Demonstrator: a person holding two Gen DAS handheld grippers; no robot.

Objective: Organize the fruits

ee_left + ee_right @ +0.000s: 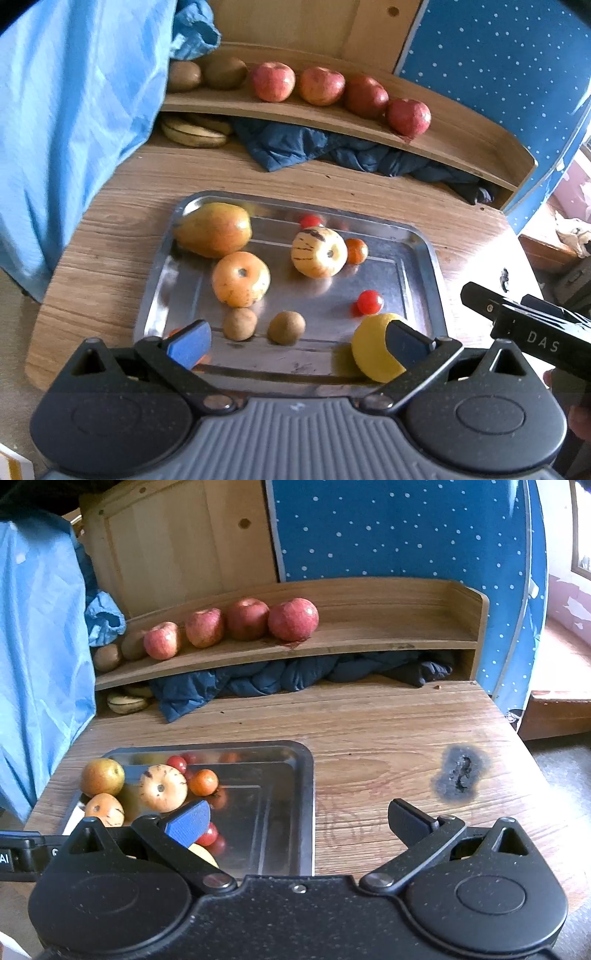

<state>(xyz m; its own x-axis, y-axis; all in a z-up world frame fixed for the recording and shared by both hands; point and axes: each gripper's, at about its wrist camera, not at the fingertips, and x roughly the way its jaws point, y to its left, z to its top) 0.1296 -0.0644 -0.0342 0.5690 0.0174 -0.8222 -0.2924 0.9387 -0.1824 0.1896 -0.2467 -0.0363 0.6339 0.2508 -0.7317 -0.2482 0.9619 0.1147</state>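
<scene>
— On the wooden shelf [332,114] at the back, four red apples [320,85] stand in a row, with two brown kiwis [225,72] at the left end beside them. Under it lie some bananas [194,133]. I'd judge that part sorted.

— And what's left?

— Most of it. The metal tray [417,295] on the table [110,236] holds a papaya [214,229], an orange persimmon-like fruit [241,279], a striped pale melon [319,252], a small orange [357,251], cherry tomatoes [370,302], two small brown fruits [286,327] and a yellow lemon [371,349] at the near right corner.

— How does the papaya lie?

— On its side at the tray's far left corner, long axis roughly along the back rim, narrow end pointing left towards the blue cloth [74,129].

— The claws?

— Left gripper [299,343] is spread wide and empty, hovering over the tray's near edge; its right finger sits in front of the lemon, though I can't tell whether it touches. Something orange hides behind the left pad [190,343], too covered to name. Right gripper [299,825] is also wide and empty, straddling the tray's right edge, over bare table on one side.

— Next?

— Probably the lemon, being nearest.
</scene>
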